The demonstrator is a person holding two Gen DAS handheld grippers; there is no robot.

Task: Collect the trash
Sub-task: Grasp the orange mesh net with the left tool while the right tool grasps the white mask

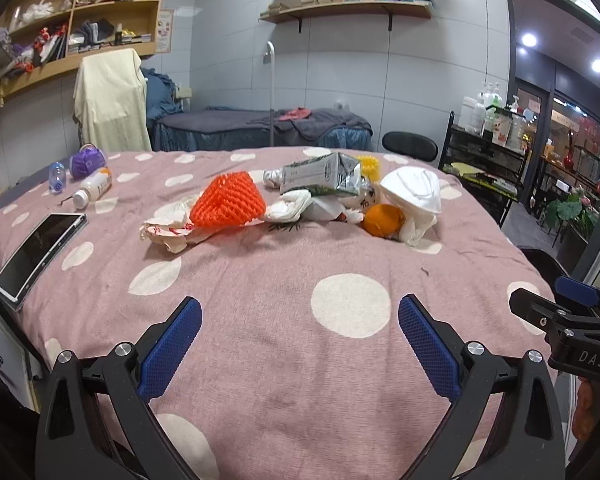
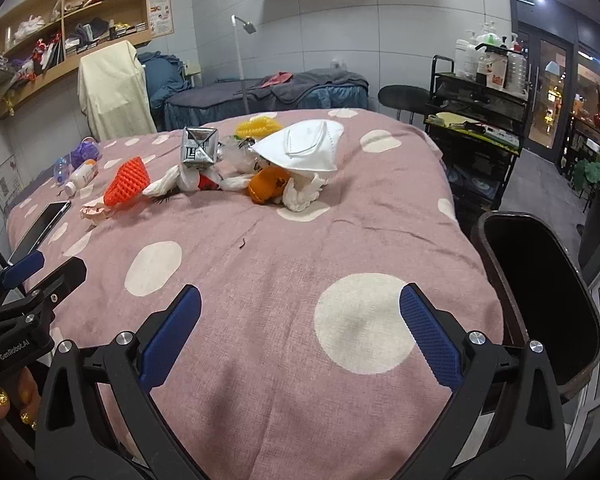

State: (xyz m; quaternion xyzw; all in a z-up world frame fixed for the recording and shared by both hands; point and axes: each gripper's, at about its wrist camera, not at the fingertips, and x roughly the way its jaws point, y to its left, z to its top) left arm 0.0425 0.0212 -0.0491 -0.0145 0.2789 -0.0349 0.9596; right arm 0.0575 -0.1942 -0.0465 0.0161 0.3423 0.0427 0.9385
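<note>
Both the left gripper and right gripper gaped empty at frame bottom, the trash heap lying crosswise well ahead, the mask nearer the right.

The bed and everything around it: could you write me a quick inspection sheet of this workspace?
Surface: pink polka-dot bedspread.
Job's things: orange foam net, crushed carton, white mask, orange peel, crumpled tissues, piled mid-bed.
Clutter: phone, small bottle, purple bundle at left.
Grippers: left gripper and right gripper both open, empty.
Cables: nothing seen.
Surroundings: dark bin at right, wall shelves.
</note>
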